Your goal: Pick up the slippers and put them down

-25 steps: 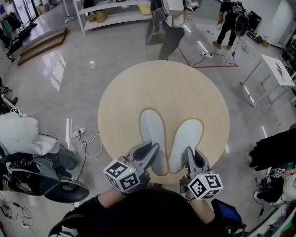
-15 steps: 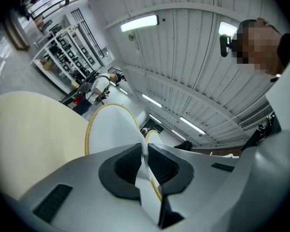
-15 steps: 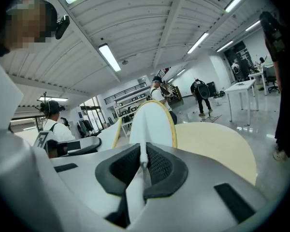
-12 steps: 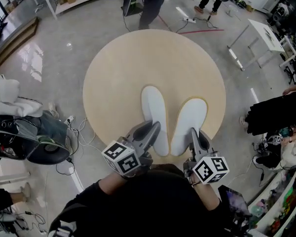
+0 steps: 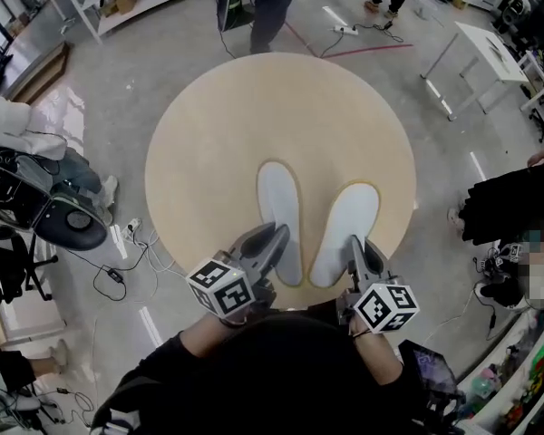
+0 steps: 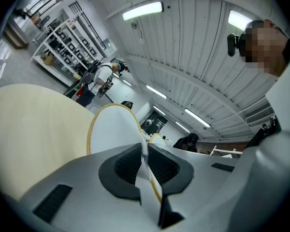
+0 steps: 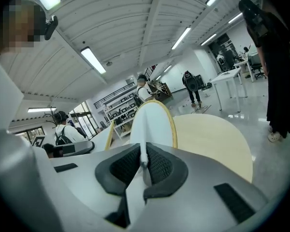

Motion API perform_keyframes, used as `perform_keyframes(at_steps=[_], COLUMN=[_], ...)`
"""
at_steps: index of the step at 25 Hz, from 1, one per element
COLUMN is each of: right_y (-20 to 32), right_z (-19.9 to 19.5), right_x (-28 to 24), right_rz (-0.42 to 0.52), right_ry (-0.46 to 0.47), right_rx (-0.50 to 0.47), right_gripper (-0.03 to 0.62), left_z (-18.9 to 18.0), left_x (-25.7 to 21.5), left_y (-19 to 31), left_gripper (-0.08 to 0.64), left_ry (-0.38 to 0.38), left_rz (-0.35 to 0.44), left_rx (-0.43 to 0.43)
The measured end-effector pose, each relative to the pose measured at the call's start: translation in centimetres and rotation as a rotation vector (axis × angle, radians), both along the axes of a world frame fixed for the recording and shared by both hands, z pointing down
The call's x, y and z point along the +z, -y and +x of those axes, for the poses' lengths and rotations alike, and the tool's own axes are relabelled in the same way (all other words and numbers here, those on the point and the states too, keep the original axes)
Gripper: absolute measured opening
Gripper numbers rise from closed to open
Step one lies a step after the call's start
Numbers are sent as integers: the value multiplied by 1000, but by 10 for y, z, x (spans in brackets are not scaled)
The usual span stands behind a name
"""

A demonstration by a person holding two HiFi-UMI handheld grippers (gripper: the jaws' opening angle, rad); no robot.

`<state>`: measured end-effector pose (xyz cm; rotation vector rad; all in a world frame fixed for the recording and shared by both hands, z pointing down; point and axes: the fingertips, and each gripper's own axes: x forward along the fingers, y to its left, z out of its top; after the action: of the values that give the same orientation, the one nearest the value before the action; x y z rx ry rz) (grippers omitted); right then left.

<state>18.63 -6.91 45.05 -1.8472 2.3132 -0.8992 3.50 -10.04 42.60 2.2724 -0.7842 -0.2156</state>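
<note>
Left gripper [image 5: 270, 240] clamped on heel edge of left slipper [image 5: 279, 208]; right gripper [image 5: 356, 247] clamped on heel edge of right slipper [image 5: 346, 227]. Both slippers held over near edge of round table [image 5: 254, 116]; contact with table unclear. Judged put-down: slippers to be laid flat on table before grip is released.

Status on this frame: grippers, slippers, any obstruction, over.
Left gripper shut on left slipper at the heel; right gripper shut on right slipper at the heel. Slippers side by side over the table. Nothing in the way.

no legible text, labels, numbers or signs
</note>
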Motion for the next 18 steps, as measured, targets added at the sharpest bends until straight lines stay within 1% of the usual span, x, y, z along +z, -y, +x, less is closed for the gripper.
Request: perform_keyframes(at_steps=[4, 7, 12, 15, 18], right_y=[19, 36, 71, 92, 112], right_z=[34, 65, 128, 167, 198], right_x=[18, 31, 50, 68, 88], right_rz=[-18, -43, -72, -100, -133], right_ry=[20, 27, 22, 11, -4], right_rx=[-34, -56, -70, -76, -94], right_gripper=[38, 38, 38, 38, 38], left_z=[30, 58, 115, 152, 181], left_x=[14, 26, 53, 71, 92], left_y=[17, 30, 55, 72, 89], left_gripper=[32, 34, 34, 32, 32], left_ry=[46, 75, 115, 128, 145], left_rz=[-15, -41, -100, -123, -146], left_rx=[-30, -47, -59, -61, -67])
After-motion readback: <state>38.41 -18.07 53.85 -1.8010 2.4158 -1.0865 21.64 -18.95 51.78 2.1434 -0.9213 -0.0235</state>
